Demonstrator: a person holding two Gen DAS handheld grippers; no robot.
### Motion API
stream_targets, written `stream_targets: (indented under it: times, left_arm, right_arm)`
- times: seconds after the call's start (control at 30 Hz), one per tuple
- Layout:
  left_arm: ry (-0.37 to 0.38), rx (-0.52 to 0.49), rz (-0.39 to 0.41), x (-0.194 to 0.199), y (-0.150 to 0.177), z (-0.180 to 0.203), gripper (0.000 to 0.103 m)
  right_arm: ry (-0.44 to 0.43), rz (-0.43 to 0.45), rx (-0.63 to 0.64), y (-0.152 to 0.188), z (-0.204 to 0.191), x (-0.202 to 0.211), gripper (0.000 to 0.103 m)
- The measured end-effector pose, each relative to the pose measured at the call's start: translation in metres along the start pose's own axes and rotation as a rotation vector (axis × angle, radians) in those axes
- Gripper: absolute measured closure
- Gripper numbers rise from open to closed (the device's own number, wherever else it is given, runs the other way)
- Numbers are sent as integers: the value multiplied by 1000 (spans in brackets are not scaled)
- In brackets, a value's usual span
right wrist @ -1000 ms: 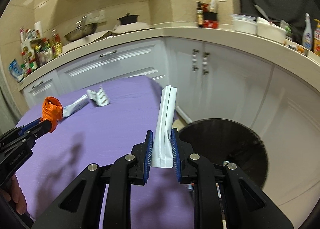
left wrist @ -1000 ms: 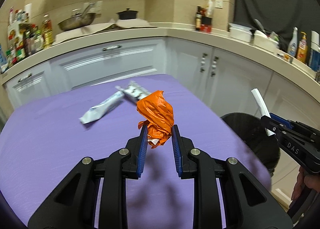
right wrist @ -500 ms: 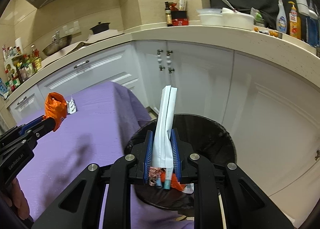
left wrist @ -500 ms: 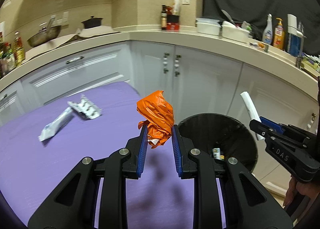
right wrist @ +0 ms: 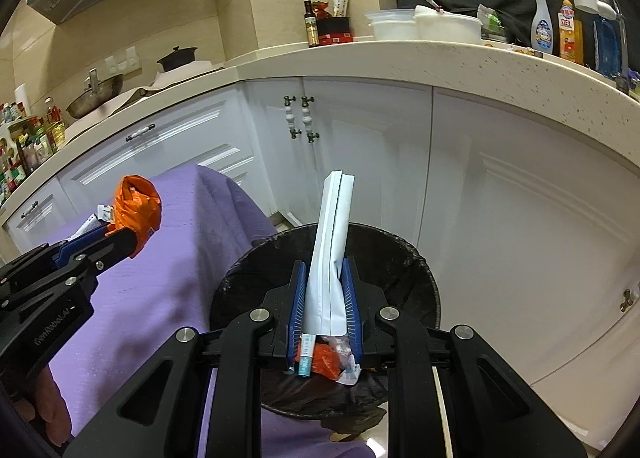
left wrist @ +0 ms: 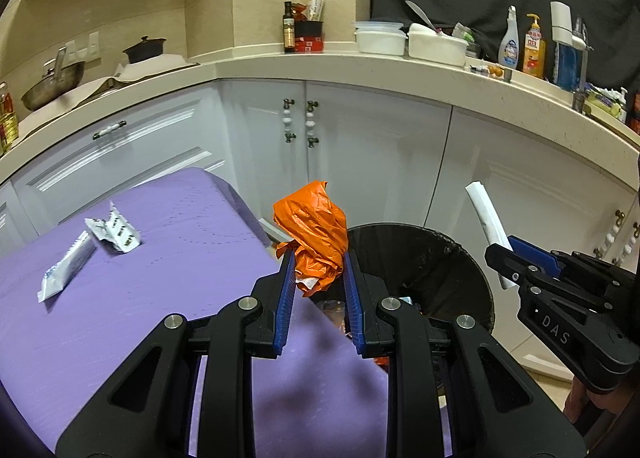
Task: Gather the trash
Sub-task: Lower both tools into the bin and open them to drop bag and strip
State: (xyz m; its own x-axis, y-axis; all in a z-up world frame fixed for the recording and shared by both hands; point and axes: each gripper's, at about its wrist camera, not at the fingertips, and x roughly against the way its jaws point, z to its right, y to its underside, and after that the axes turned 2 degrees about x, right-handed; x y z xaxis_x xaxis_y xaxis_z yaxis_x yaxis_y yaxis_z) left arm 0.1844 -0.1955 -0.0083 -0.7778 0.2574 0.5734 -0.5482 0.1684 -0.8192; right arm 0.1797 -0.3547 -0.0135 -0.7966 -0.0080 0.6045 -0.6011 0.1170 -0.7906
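Observation:
My left gripper point(left wrist: 318, 258) is shut on a crumpled orange plastic bag point(left wrist: 314, 230), held over the right edge of the purple table point(left wrist: 140, 298), beside the black bin point(left wrist: 464, 258). The orange bag point(right wrist: 136, 204) and left gripper point(right wrist: 120, 236) also show at the left of the right wrist view. My right gripper point(right wrist: 324, 270) is shut on a long white folded packet point(right wrist: 330, 242), upright over the open black bin point(right wrist: 416, 258), which holds several scraps. The white packet point(left wrist: 486, 218) and right gripper point(left wrist: 508, 250) appear at the right of the left wrist view.
Two white wrappers point(left wrist: 116, 228) point(left wrist: 66, 268) lie on the purple table at the left. White cabinets point(left wrist: 360, 154) and a curved countertop point(left wrist: 400, 70) with tubs, bottles and pans stand behind. A hand point(right wrist: 48, 402) grips the left tool.
Both grippers have swung right, from over the table towards the bin, each keeping its grip. The bin now lies under the right gripper and the table wrappers have slid to the left.

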Motion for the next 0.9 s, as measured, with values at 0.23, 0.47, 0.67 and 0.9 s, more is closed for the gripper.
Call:
stream_targets:
  times: [0.23, 0.47, 0.67, 0.9]
  left_arm:
    - [6, -19, -14, -15, 0, 10, 80]
    - [9, -32, -36, -32, 0, 17, 80]
    - [9, -52, -51, -47, 0, 23, 80]
    - [9, -49, -85, -64, 1, 25, 79]
  right_arm:
    - [10, -14, -15, 4, 10, -8, 83]
    - [10, -31, -26, 6, 13, -19, 83]
    - [8, -42, -33, 5, 16, -30, 83]
    - [4, -52, -52, 5, 23, -43, 83]
